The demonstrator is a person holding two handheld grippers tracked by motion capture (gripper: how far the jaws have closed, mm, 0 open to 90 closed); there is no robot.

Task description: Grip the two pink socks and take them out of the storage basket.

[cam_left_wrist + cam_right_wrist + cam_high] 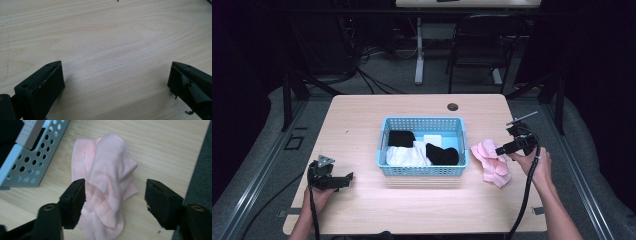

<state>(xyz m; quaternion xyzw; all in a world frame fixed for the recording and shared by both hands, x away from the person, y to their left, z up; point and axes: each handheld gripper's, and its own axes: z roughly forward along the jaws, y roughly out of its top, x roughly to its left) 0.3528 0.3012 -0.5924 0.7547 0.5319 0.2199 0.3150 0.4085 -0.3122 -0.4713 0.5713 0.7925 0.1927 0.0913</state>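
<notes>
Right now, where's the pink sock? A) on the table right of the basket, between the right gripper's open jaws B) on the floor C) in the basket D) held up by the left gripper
A: the pink sock lies on the table just right of the blue basket, and the right gripper has its jaws open on either side of it.

Cut off, covered, or too small to tell

In the right gripper view the basket [23, 163] runs off the upper left of the frame, and the left jaw covers part of the pink cloth [107, 185]. In the high view the dark and white items in the basket [422, 170] are too small to identify; both forearms leave at the bottom edge.
</notes>
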